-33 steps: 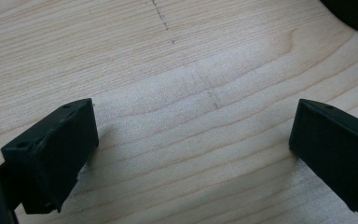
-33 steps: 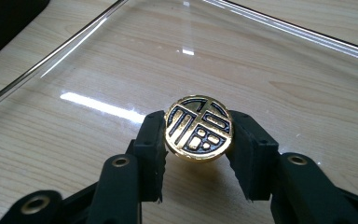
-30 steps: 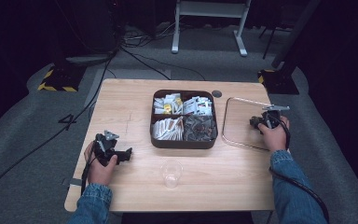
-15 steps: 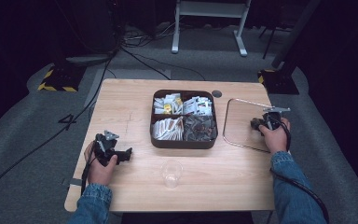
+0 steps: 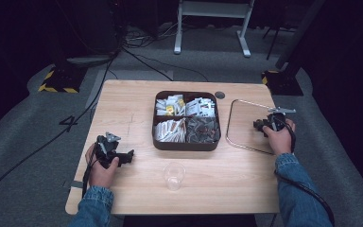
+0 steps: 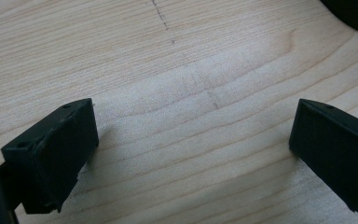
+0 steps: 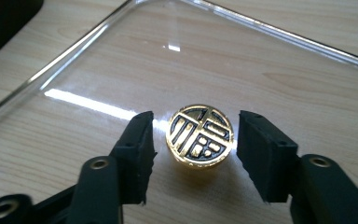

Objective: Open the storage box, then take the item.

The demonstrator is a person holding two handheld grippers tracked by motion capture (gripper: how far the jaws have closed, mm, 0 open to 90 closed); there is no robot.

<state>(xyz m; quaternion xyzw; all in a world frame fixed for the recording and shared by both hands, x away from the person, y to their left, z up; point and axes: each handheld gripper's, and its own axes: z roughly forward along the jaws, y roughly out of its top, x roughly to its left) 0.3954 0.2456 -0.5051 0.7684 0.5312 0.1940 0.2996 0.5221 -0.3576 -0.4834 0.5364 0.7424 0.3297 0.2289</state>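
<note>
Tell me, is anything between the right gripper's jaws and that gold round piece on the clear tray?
Nothing visible. The gold round piece lies on the clear tray between the right gripper jaws, which have just been opening; small gaps show on both sides.

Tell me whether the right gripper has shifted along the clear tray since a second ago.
No. The right gripper sits at the same spot over the clear tray; its fingers have just been opening, the gold token loose between them.

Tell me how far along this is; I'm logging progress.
Done: the gold token lies on the clear tray. In hand: the right hand-held gripper has just been opening, jaws clear of the token. Left: the snack box and cup look untouched.
</note>
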